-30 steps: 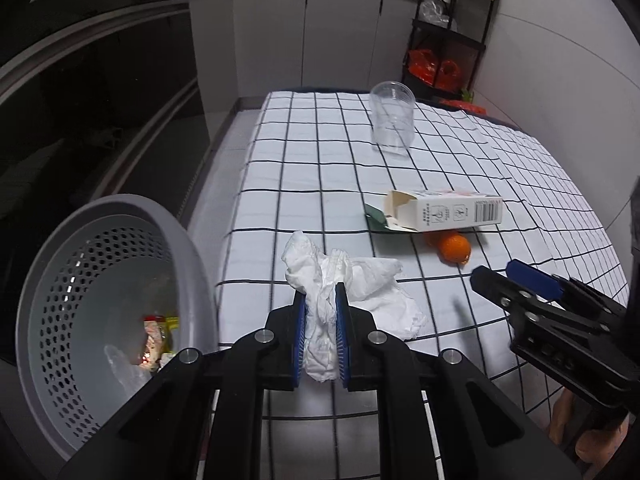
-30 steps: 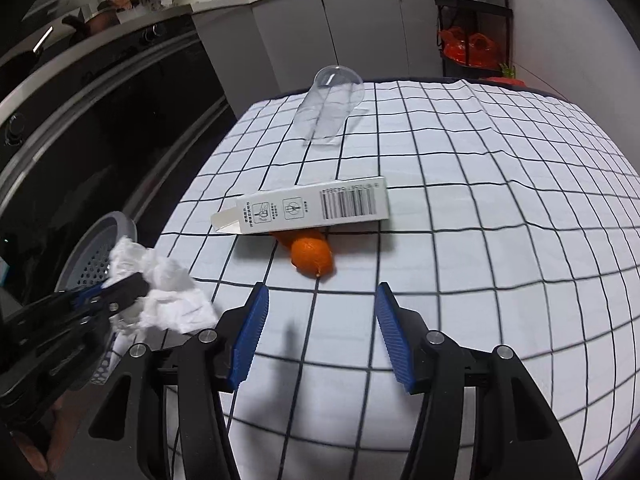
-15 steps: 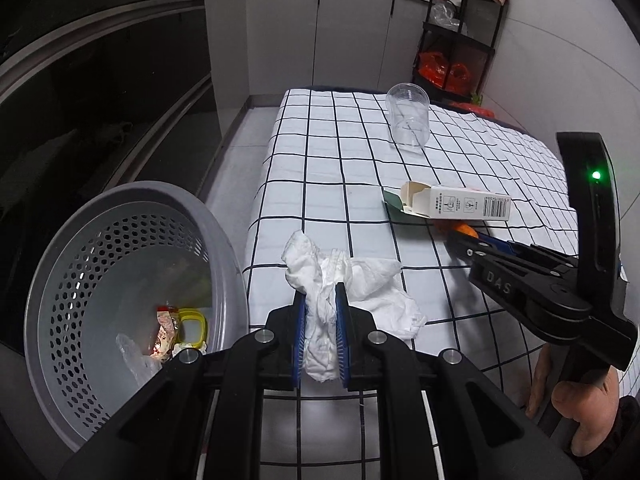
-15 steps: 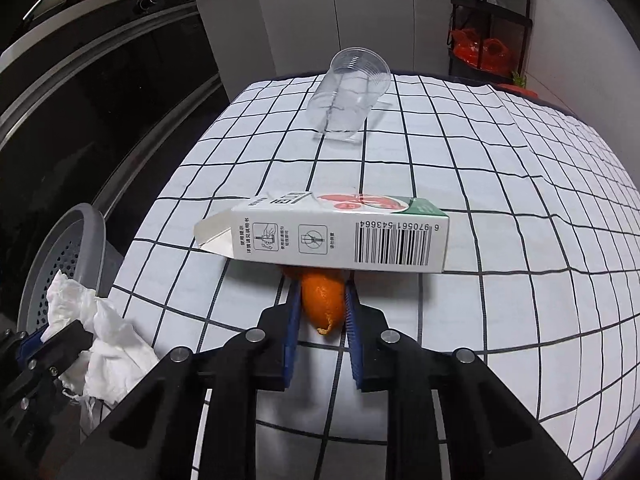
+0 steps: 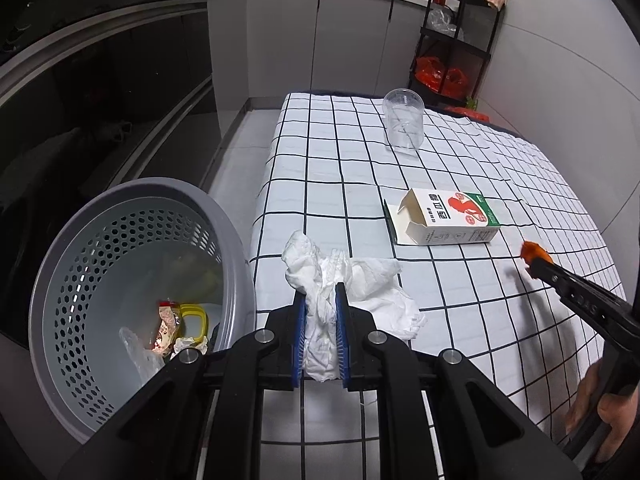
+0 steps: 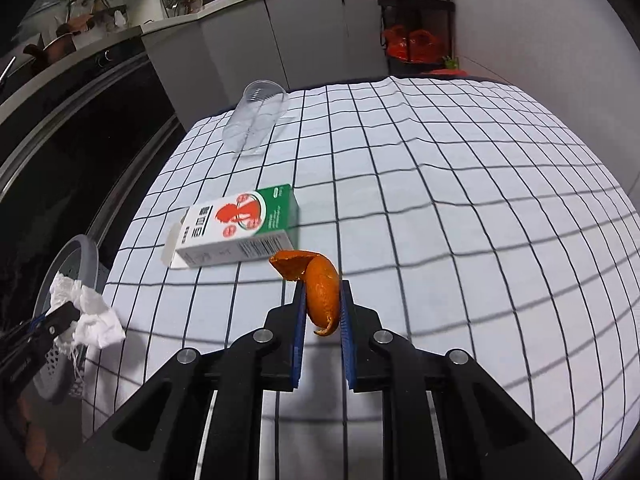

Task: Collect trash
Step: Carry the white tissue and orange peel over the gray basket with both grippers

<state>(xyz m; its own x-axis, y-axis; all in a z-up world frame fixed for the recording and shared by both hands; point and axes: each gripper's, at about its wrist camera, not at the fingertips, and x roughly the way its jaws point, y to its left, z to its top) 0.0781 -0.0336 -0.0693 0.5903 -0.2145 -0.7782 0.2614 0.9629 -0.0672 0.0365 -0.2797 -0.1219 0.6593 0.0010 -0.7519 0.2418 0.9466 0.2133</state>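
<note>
Trash in hand: crumpled tissue [image 5: 320, 320] was pinched in the left hand-held gripper [image 5: 320, 336], near the grey bin [image 5: 224, 216] at the left.
Orange peel [image 6: 322, 292]: pinched by one end in the right hand-held gripper [image 6: 320, 320], clear of the checked bench [image 6: 460, 220].
Risk: the curled peel could slip out on the way to the bin.
Farther trash: a carton [image 5: 444, 220] lay mid-bench; a clear cup [image 5: 403, 123] stood far.
Risk: tissue tails could snag the rim.
</note>
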